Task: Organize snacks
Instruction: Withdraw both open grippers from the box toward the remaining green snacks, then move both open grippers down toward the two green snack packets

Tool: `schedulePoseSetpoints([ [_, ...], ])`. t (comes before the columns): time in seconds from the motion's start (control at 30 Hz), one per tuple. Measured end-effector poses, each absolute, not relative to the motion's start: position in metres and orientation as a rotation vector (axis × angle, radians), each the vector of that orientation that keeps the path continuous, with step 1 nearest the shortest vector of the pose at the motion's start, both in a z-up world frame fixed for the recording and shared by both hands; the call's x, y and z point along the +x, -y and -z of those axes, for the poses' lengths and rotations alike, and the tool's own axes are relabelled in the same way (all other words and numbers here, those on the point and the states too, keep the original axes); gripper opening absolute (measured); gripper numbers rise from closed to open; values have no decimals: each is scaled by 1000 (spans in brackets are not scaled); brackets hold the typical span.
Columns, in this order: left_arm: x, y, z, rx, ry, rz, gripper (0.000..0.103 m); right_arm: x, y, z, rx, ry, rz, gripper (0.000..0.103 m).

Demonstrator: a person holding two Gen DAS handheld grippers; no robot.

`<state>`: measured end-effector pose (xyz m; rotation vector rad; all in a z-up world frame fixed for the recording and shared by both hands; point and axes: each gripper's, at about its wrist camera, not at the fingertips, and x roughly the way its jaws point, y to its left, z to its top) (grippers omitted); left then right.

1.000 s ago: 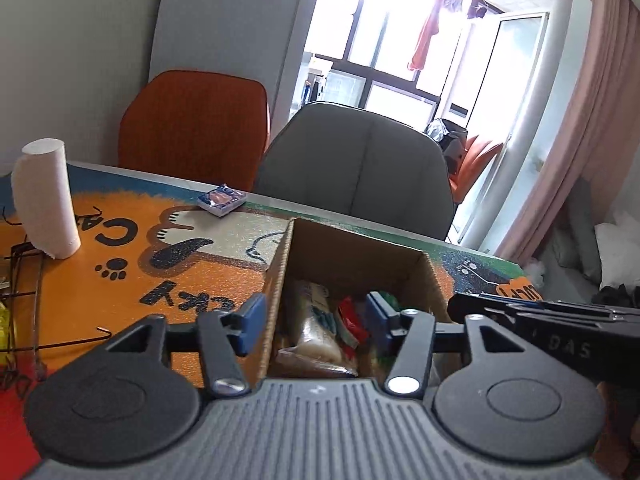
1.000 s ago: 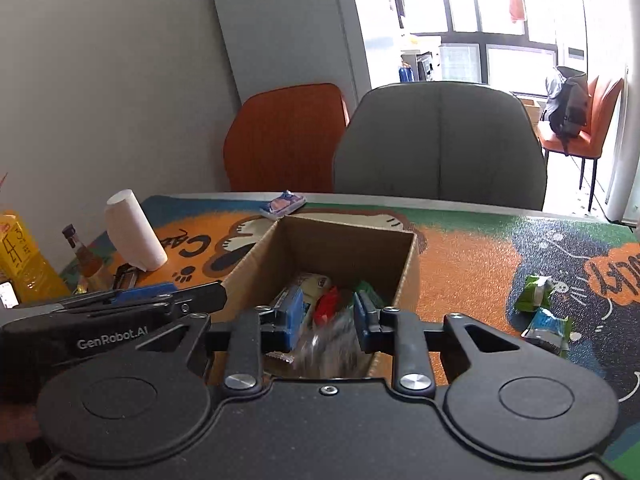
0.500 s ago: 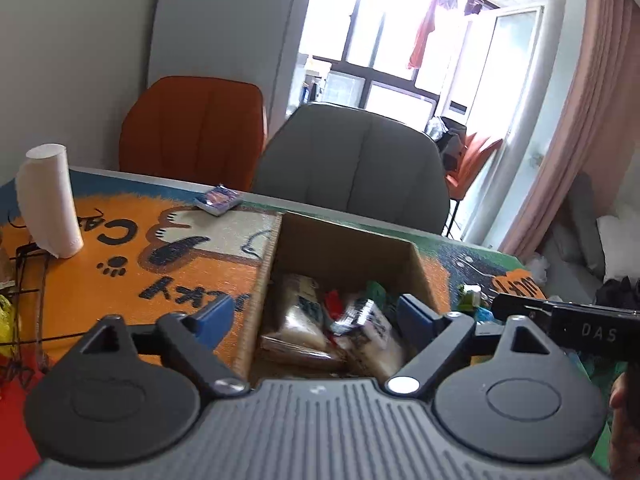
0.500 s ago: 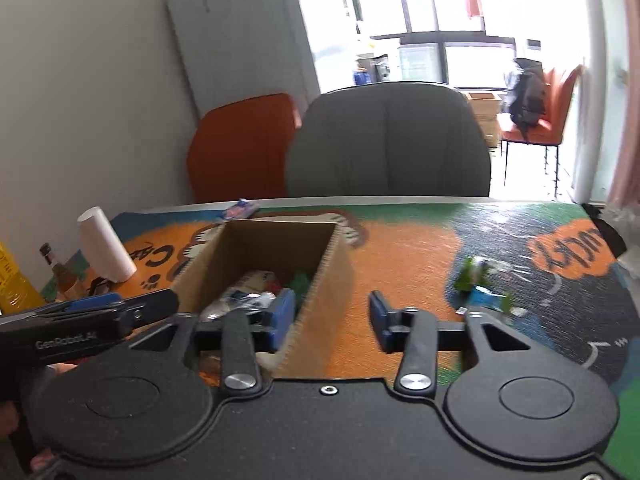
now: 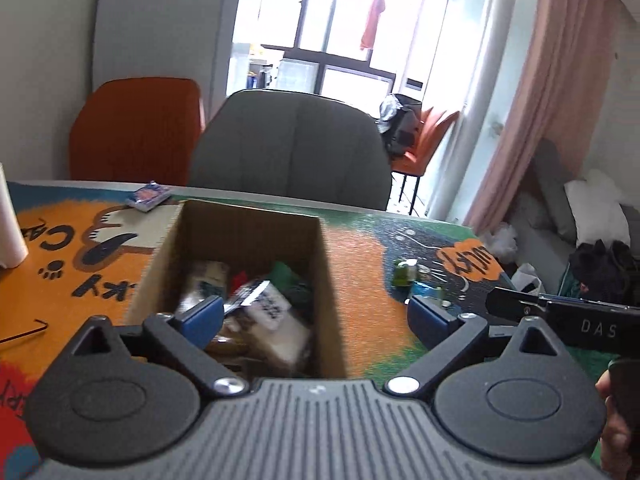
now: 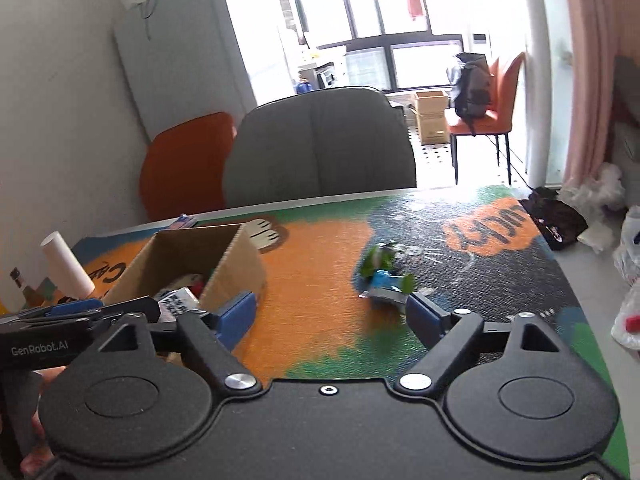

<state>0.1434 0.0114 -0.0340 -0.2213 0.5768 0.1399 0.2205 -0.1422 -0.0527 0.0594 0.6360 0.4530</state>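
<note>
Left claw [image 5: 314, 318]: jaws wide and opening, nothing pressed between the pads. Its left blue pad sits over the open top of the cardboard box [image 5: 328, 276]; its right pad hangs over the mat outside the box's right wall, so that wall runs between the jaws, untouched.

Inside the box, just ahead of the left pad: several snack packets [image 5: 264, 308], one pale with dark print on top, red and green ones behind it. Detail blurred.

Right claw [image 6: 330, 314]: jaws wide and opening, empty. Between the pads only bare orange mat [image 6: 320, 272] on the tabletop. Left pad just beside the near right corner of the box; right pad just short of the blue packet [image 6: 386, 284], apart from it as far as can be told.

Ahead of the right pad: the blue packet lies flat on the mat, with a green packet [image 6: 378, 258] touching it on the far side. Both blurred. Same pair seen from the left claw, ahead of its right pad, well right of the box.

Farther out, left of the box: white paper roll [image 6: 66, 266] standing upright. Beyond the box's far left corner, a small blue pack [image 5: 148, 196] near the tabletop's far edge.

Behind the tabletop: grey chair [image 5: 292, 148], orange chair [image 5: 136, 128] to its left
</note>
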Motion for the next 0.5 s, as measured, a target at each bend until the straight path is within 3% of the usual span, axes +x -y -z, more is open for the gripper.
schedulePoseSetpoints([
  [0.27,159,20,37,-187,-605,-98,102,227,175,59,97,-646,-415,103],
  [0.5,175,46,45,-164,-654,-62,103,238,196,68,162,-684,-409,103],
])
